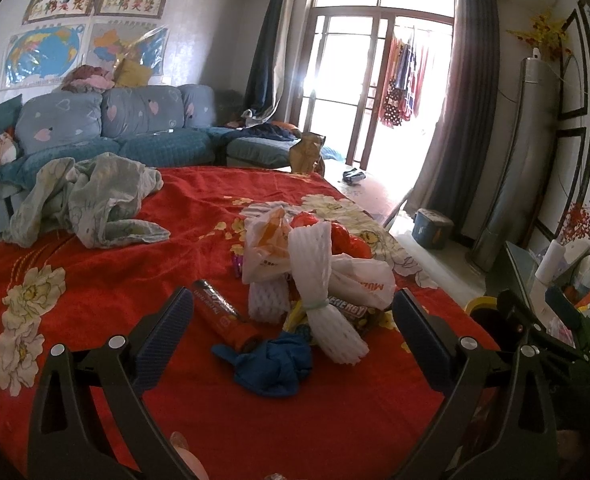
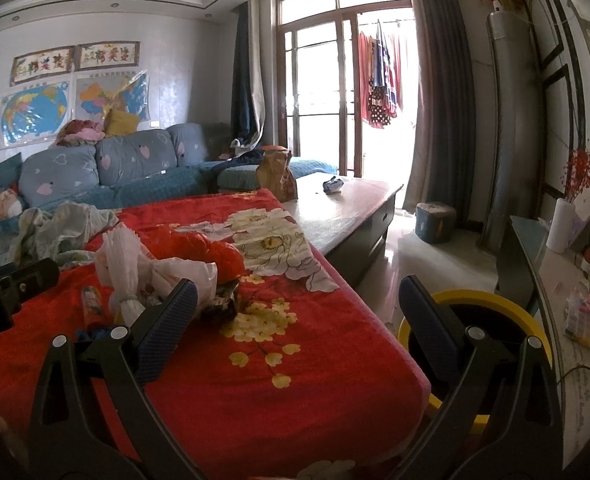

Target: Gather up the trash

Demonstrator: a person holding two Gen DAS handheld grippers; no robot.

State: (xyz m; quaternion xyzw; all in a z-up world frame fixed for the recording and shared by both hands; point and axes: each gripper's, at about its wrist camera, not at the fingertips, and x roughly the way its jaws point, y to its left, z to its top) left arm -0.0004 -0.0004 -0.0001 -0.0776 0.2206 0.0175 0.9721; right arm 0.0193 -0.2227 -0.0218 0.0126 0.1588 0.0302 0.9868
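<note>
A heap of trash lies on the red flowered cloth (image 1: 95,280): white foam fruit netting (image 1: 319,280), white plastic bags (image 1: 359,276), a red wrapper (image 1: 347,240), a chocolate bar wrapper (image 1: 355,314), an orange tube (image 1: 225,314) and a crumpled blue glove (image 1: 271,362). My left gripper (image 1: 291,332) is open just above the cloth, fingers either side of the glove and netting. My right gripper (image 2: 295,324) is open over the cloth's right edge; the heap (image 2: 167,268) sits left of its left finger. A yellow-rimmed bin (image 2: 495,300) stands on the floor behind its right finger.
A crumpled pale cloth (image 1: 87,196) lies at the far left of the table. A brown paper bag (image 2: 275,176) and a small blue wrapper (image 2: 332,185) rest on the bare wooden tabletop (image 2: 343,208). A blue sofa (image 1: 135,128) is behind, a glass-topped stand (image 2: 535,264) at right.
</note>
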